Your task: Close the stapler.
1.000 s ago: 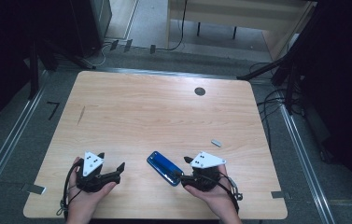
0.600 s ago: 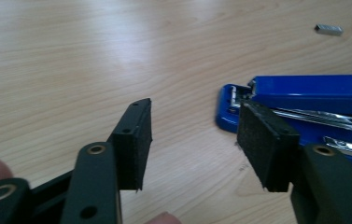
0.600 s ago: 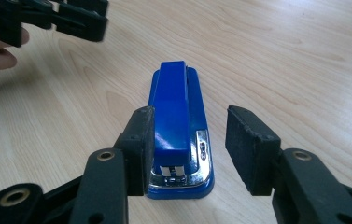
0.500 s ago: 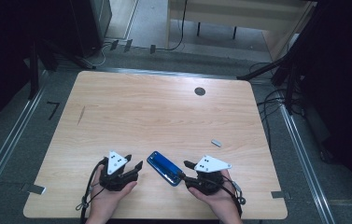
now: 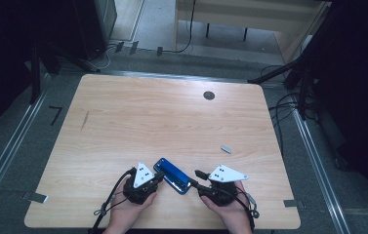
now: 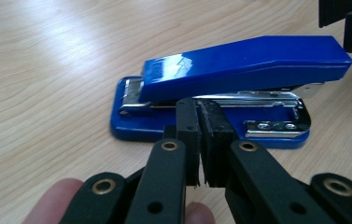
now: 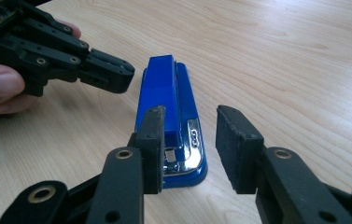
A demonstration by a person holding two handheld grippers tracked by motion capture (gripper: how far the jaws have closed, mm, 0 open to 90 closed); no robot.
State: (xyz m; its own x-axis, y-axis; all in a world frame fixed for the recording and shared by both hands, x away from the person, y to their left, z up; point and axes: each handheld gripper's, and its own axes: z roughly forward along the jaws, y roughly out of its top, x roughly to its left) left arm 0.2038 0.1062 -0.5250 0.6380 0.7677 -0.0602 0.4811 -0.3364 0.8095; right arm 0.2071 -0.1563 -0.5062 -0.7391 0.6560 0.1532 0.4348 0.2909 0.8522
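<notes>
A blue stapler (image 5: 172,175) lies flat near the front edge of the wooden table (image 5: 172,122). My left gripper (image 5: 159,179) is at its left side. In the left gripper view the stapler (image 6: 239,60) lies crosswise just past the left gripper (image 6: 199,112), whose jaws have just closed pad to pad on nothing. My right gripper (image 5: 194,178) faces the stapler's near right end. In the right gripper view the stapler (image 7: 162,88) runs away from me, with its chrome end between the right gripper (image 7: 191,116) jaws. They have just been closing; a gap remains at the right pad.
A small grey piece (image 5: 226,148) lies on the table right of the stapler, and a dark round disc (image 5: 209,95) sits near the far edge. Tape strips (image 5: 35,197) mark the front corners. Metal rails and cables run on the floor beside the table.
My left hand has moved right to the stapler's side and its jaws have gone from wide apart to shut. The right gripper's jaws have narrowed; that hand has stayed put.
</notes>
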